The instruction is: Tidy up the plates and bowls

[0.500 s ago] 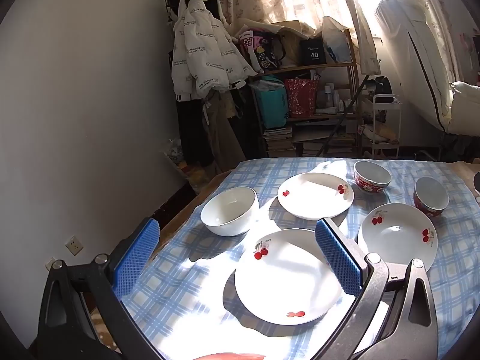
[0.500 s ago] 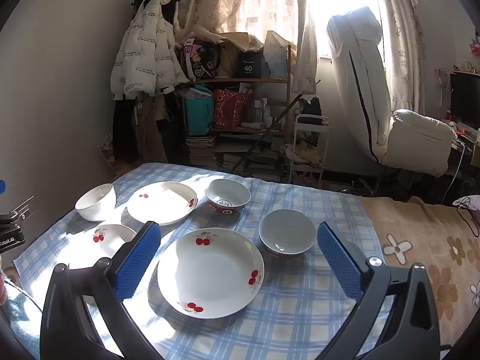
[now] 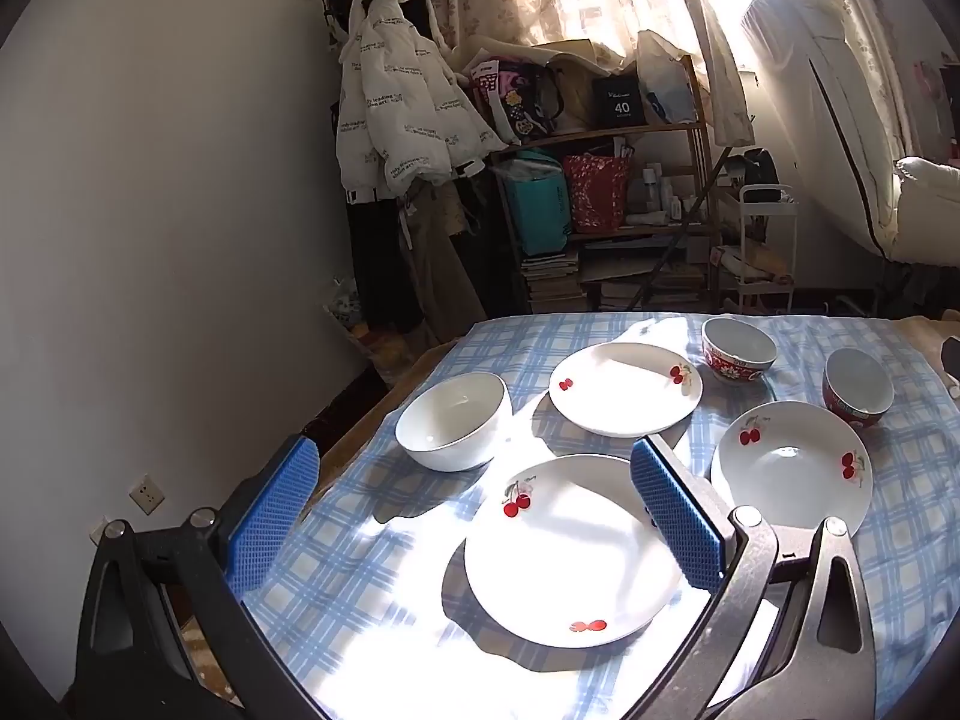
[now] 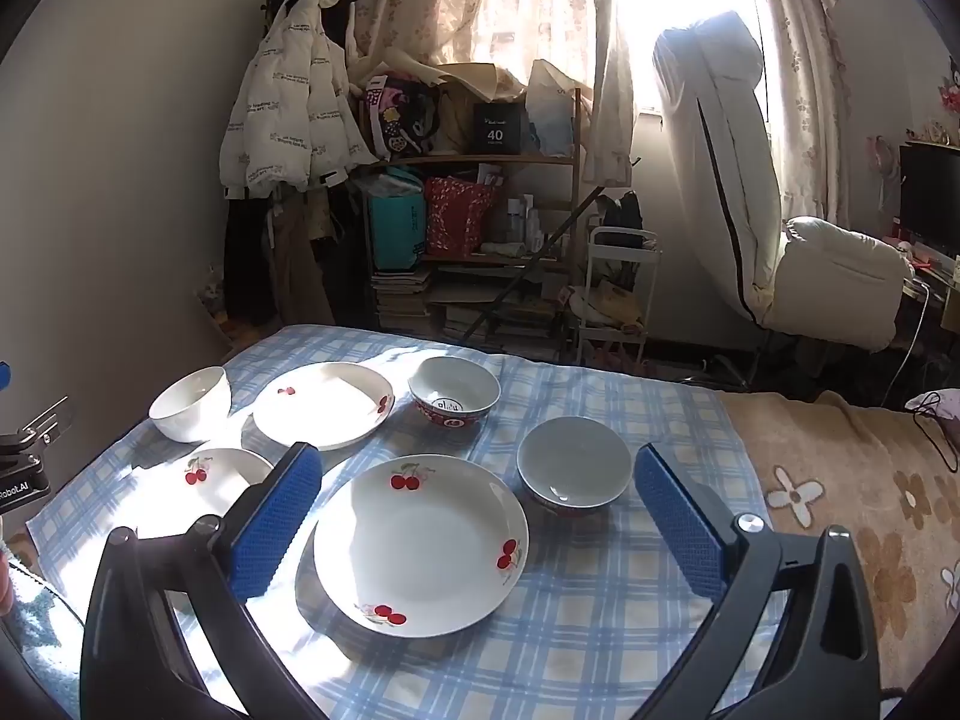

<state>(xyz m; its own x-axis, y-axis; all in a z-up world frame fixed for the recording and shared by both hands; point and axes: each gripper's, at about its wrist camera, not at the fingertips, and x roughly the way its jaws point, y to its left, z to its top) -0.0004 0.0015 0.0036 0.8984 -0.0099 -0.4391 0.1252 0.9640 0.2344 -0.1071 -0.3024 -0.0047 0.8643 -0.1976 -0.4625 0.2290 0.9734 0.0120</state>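
Three white cherry-print plates and three bowls lie on a blue checked tablecloth (image 3: pixel 372 588). In the left wrist view the near plate (image 3: pixel 570 552) lies under my open left gripper (image 3: pixel 474 510); a white bowl (image 3: pixel 453 420), a far plate (image 3: pixel 624 387), a right plate (image 3: pixel 792 468) and two red-patterned bowls (image 3: pixel 738 351) (image 3: pixel 855 384) lie beyond. In the right wrist view my open right gripper (image 4: pixel 474 516) hovers over a plate (image 4: pixel 420 540), with a red bowl (image 4: pixel 573 468) beside it, another red bowl (image 4: pixel 454 393), a far plate (image 4: pixel 324 402), the white bowl (image 4: pixel 191 402) and a left plate (image 4: pixel 204 489).
A cluttered shelf (image 4: pixel 474 210) and a hanging white jacket (image 3: pixel 396 114) stand behind the table. A white recliner (image 4: pixel 828 276) is at the right. A beige flowered cloth (image 4: pixel 852 480) covers the table's right end. The left gripper's body (image 4: pixel 24 468) shows at the left edge.
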